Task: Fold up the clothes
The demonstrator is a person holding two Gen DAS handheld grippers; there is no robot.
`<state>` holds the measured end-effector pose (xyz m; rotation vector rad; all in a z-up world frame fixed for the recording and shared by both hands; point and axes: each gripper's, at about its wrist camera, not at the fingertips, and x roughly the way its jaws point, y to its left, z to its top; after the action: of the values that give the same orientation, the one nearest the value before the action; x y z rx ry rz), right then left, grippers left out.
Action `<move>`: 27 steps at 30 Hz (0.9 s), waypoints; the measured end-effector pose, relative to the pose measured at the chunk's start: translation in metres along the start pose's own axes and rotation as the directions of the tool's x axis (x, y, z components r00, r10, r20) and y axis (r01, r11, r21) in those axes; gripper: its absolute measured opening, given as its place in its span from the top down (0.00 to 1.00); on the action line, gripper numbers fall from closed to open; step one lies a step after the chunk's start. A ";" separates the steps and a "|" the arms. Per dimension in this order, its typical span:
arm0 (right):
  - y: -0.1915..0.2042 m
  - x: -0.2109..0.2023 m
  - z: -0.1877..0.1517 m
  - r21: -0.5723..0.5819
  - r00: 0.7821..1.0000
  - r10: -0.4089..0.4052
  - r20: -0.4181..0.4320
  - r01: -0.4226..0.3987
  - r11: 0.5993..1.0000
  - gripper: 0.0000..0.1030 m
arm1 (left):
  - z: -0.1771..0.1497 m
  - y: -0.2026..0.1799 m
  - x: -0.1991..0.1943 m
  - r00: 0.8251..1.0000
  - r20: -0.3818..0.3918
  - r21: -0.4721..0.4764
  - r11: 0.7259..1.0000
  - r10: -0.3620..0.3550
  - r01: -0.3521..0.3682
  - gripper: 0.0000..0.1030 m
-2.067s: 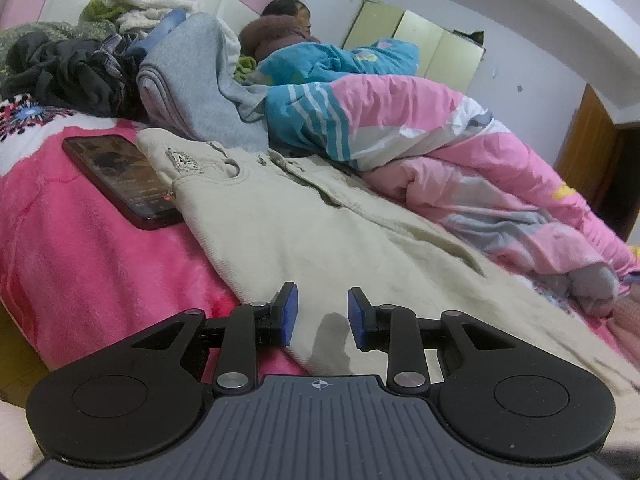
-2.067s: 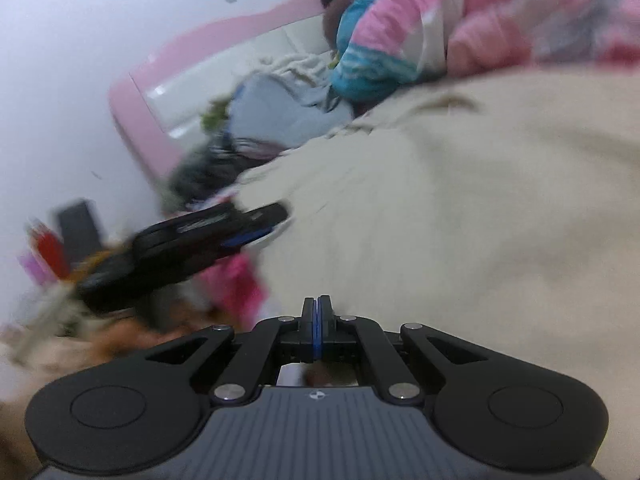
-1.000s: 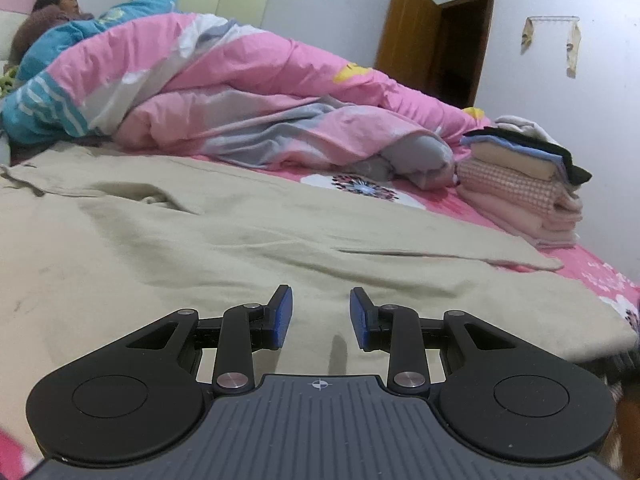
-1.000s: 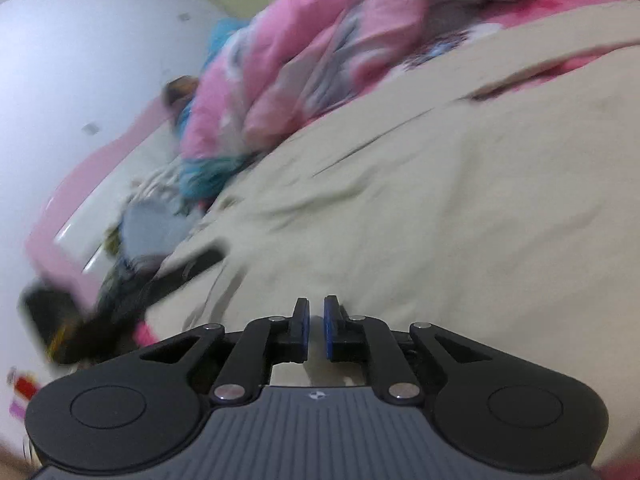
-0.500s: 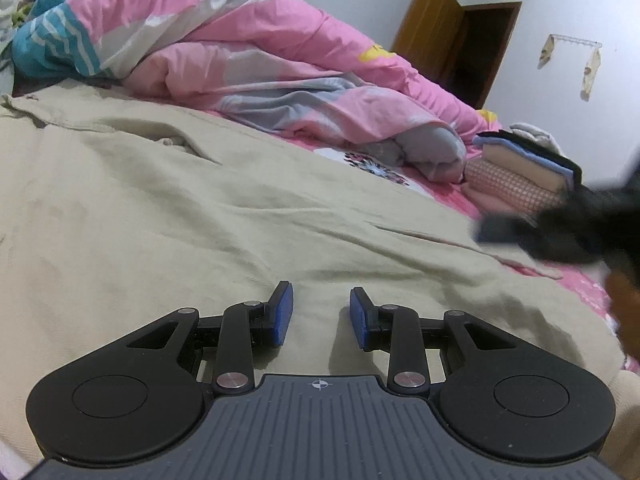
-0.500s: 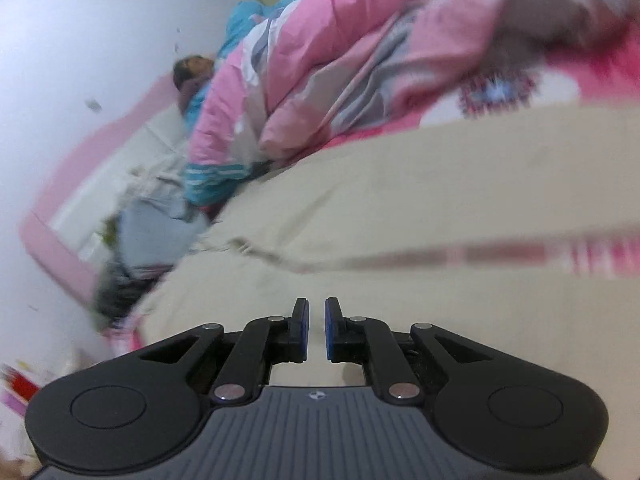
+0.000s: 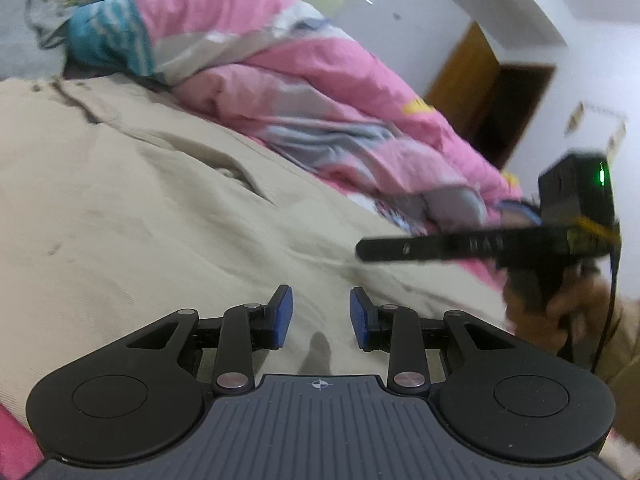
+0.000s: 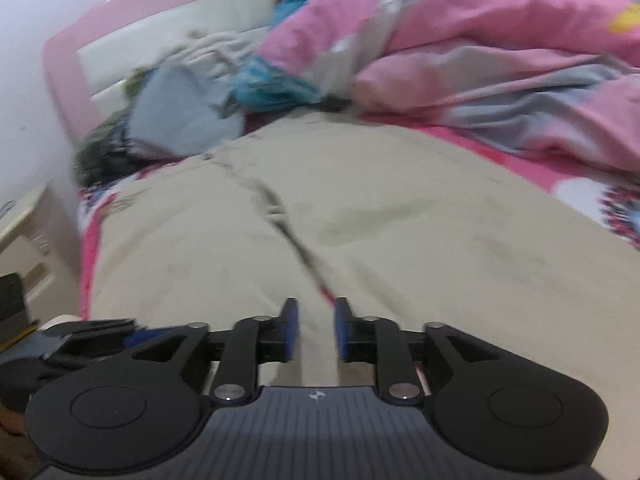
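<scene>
A beige garment (image 7: 168,216) lies spread wide over the bed, its cloth creased, with a dark seam line running along its middle (image 8: 280,216). The pink quilt (image 7: 304,92) is heaped just beyond the garment, and a pink headboard (image 8: 68,64) stands past the garment's far end, with a grey-blue bundle of clothes (image 8: 180,116) between the two. The left gripper (image 7: 321,316) hangs low over the garment's near part, its blue-padded fingers (image 7: 283,316) parted with nothing between them. The right gripper (image 8: 316,330) is also low over the garment, near the seam line, its fingers (image 8: 291,330) apart by a narrower gap and holding nothing. From the left wrist view the right gripper's body (image 7: 480,244) shows as a dark blurred bar above the garment's right side, held in a hand (image 7: 560,308). A brown door (image 7: 460,92) stands beyond the quilt
</scene>
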<state>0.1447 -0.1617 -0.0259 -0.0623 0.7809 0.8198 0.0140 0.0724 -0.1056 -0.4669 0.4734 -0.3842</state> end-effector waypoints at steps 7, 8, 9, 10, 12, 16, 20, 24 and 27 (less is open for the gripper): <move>0.003 0.021 -0.001 -0.040 0.999 0.001 -0.049 -0.003 0.999 0.65 | 0.008 0.015 -0.003 0.999 0.037 -0.090 0.996 0.029 -0.025 0.70; 0.003 0.021 -0.002 -0.033 0.999 0.011 -0.049 -0.013 0.999 0.72 | 0.010 0.016 -0.004 0.999 0.042 -0.094 0.995 0.027 -0.023 0.70; 0.004 0.020 -0.003 -0.029 0.999 0.020 -0.047 -0.021 0.999 0.83 | 0.012 0.017 -0.005 0.999 0.047 -0.097 0.995 0.025 -0.020 0.70; 0.006 0.018 -0.004 -0.037 0.999 0.023 -0.037 -0.024 0.999 0.86 | 0.015 0.015 -0.003 0.998 0.047 -0.086 0.996 0.028 -0.024 0.70; 0.017 0.012 -0.008 -0.077 1.000 0.008 -0.002 -0.008 0.997 0.87 | 0.022 0.011 0.003 0.998 0.045 -0.053 0.998 0.039 -0.036 0.70; 0.045 0.008 -0.023 -0.206 0.998 -0.036 0.048 0.045 0.977 0.87 | 0.038 0.003 0.015 0.997 0.042 0.013 0.998 0.060 -0.060 0.67; 0.073 0.016 -0.044 -0.389 0.989 -0.113 0.092 0.140 0.910 0.80 | 0.053 -0.006 0.027 0.996 0.041 0.079 0.993 0.081 -0.084 0.64; 0.082 0.018 -0.055 -0.461 0.984 -0.129 0.119 0.170 0.871 0.75 | 0.047 0.004 0.049 0.983 -0.025 0.077 0.981 0.182 -0.180 0.64; 0.069 0.006 -0.048 -0.413 0.994 -0.055 0.090 0.087 0.906 0.65 | 0.043 0.015 0.052 0.978 -0.053 0.037 0.979 0.202 -0.201 0.65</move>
<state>0.0716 -0.1267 -0.0482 -0.4375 0.5166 0.9035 0.0826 0.0757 -0.0978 -0.3740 0.5632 -0.2093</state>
